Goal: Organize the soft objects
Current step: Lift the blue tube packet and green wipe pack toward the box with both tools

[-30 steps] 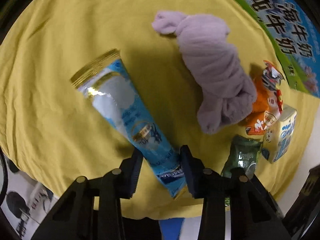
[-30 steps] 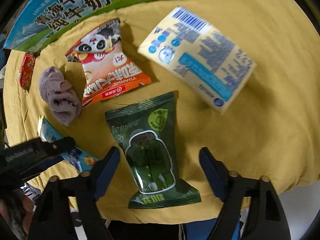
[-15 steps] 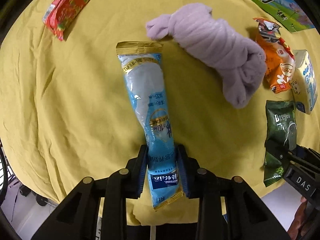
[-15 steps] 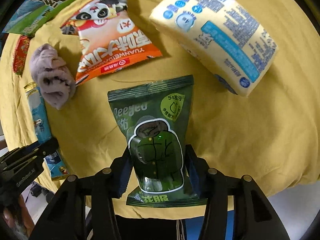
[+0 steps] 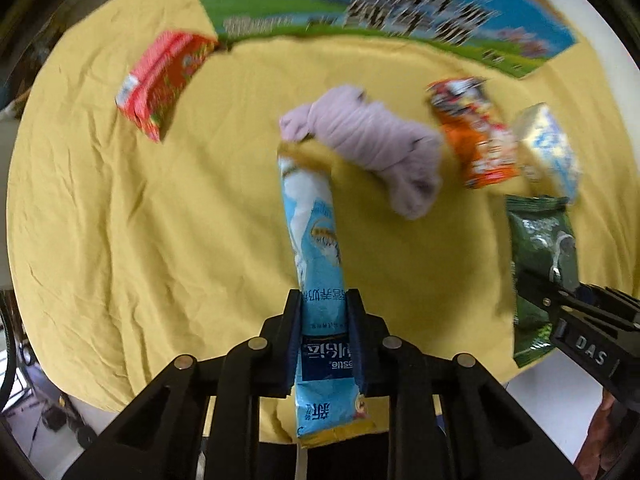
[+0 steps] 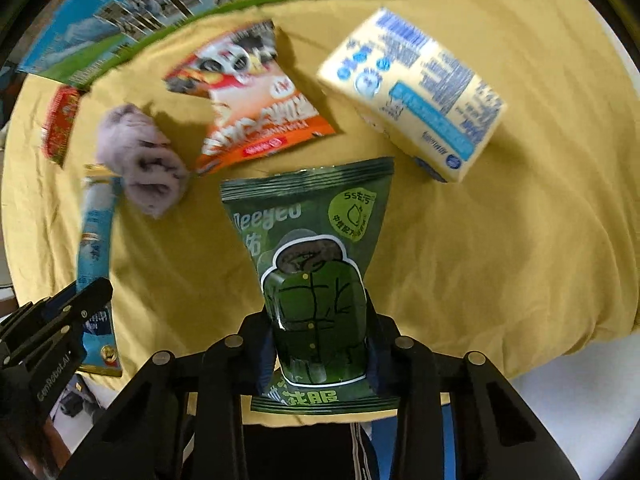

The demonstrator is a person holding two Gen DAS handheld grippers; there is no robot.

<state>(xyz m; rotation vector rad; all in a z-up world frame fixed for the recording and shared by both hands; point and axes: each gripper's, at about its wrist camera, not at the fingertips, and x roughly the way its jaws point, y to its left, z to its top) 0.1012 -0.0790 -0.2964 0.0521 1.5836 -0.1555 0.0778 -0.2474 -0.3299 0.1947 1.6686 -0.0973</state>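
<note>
My left gripper is shut on a long blue packet and holds it lifted above the yellow cloth; its gold tip points at the rolled lilac cloth. My right gripper is shut on the lower half of a dark green pouch, also raised. The green pouch and the right gripper show at the right of the left wrist view. The blue packet and left gripper show at the left of the right wrist view, beside the lilac cloth.
An orange panda snack bag and a cream tissue pack lie beyond the green pouch. A red packet lies at the far left. A blue-green milk carton sheet lies along the back. The cloth's front edge drops off near both grippers.
Both grippers closed on their packets, the right from wide open, and lifted them. Both views have pulled back and up, showing more of the table.
</note>
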